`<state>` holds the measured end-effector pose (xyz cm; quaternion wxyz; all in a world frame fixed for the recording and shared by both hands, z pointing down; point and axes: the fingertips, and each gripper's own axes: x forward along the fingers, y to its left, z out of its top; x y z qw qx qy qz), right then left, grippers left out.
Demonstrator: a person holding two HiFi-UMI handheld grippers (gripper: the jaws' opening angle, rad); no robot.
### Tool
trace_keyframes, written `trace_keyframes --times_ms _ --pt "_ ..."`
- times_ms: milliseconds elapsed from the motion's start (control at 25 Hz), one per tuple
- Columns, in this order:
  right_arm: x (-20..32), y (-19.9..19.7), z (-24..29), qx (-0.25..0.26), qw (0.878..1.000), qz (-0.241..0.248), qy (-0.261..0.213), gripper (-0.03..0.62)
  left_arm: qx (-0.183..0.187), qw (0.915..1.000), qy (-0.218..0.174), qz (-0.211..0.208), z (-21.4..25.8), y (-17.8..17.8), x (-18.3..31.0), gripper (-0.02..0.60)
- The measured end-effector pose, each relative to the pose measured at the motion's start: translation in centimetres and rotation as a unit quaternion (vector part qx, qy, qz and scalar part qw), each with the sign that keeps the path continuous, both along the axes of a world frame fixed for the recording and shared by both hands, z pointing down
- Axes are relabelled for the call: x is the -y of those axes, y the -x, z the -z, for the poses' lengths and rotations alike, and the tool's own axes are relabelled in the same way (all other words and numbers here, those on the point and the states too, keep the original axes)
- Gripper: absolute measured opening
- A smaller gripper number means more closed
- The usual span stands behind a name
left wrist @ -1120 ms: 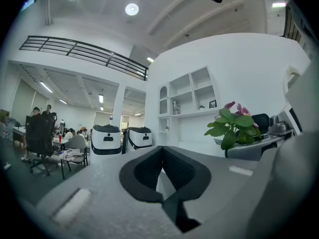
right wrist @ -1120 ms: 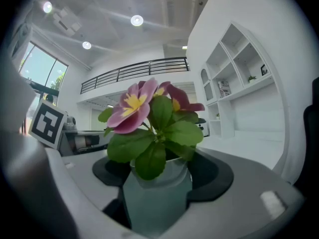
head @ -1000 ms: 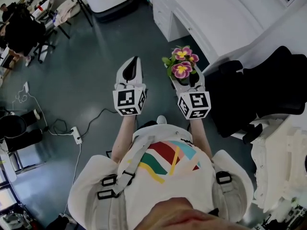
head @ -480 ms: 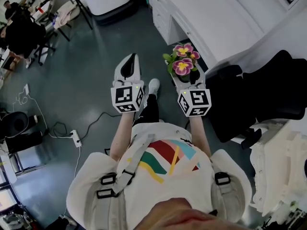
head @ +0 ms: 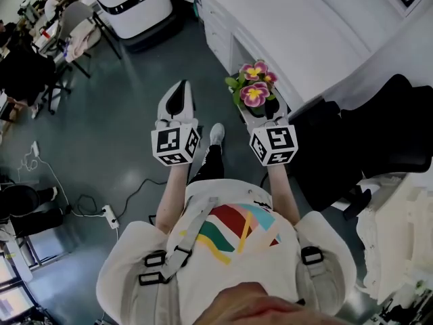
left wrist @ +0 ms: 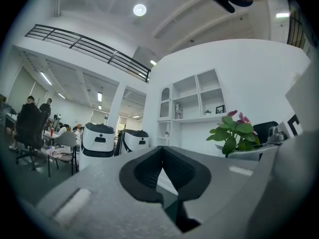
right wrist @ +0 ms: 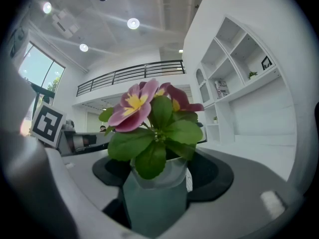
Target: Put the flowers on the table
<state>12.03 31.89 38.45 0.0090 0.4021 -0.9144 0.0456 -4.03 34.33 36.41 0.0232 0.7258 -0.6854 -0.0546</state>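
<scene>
A small pot [right wrist: 154, 195] of pink and yellow flowers [head: 254, 89] with green leaves [right wrist: 164, 133] stands upright between the jaws of my right gripper [head: 261, 108], which is shut on the pot. The blooms [right wrist: 135, 102] rise above the pads. The white table [head: 308, 26] lies just ahead and to the right of the flowers. My left gripper [head: 177, 95] hangs beside it over the grey floor, its black pads [left wrist: 149, 169] pressed together with nothing between them. From the left gripper view the plant [left wrist: 233, 132] shows at the right.
A black office chair [head: 379, 124] stands at the right, close to my right arm. A white machine [head: 132, 2] is at the top, people at desks [head: 27, 59] at upper left. Cables and a power strip [head: 107, 212] lie on the floor. White equipment [head: 399, 235] fills the lower right.
The person has stepped forward; the table and the white machine have drawn nearer and a shoe has appeared. Both grippers keep the same hold and spacing.
</scene>
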Motion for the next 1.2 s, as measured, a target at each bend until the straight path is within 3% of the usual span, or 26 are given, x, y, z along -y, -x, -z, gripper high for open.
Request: trace_keyframes --times_ms 280,640,920,1200 --pt "7.6 3.2 -1.6 -0.015 1.000 0.007 0.014 0.333 0.012 0.9997 0.022 0.006 -1.2 3.1 8.2 0.005" --pt "19.0 9.0 -0.2 -0.031 0.999 0.006 0.000 0.333 0.028 0.9996 0.008 -0.003 0.4 8.4 19.9 0.004" --pt "26.3 12.6 0.3 -0.040 0.999 -0.012 0.003 0.333 0.028 0.9991 0.022 -0.020 -0.1 11.9 27.8 0.004" --pt "29.8 13.6 0.7 -0.057 0.998 -0.012 0.001 0.333 0.025 0.9982 0.036 -0.041 -1.6 11.5 31.5 0.003"
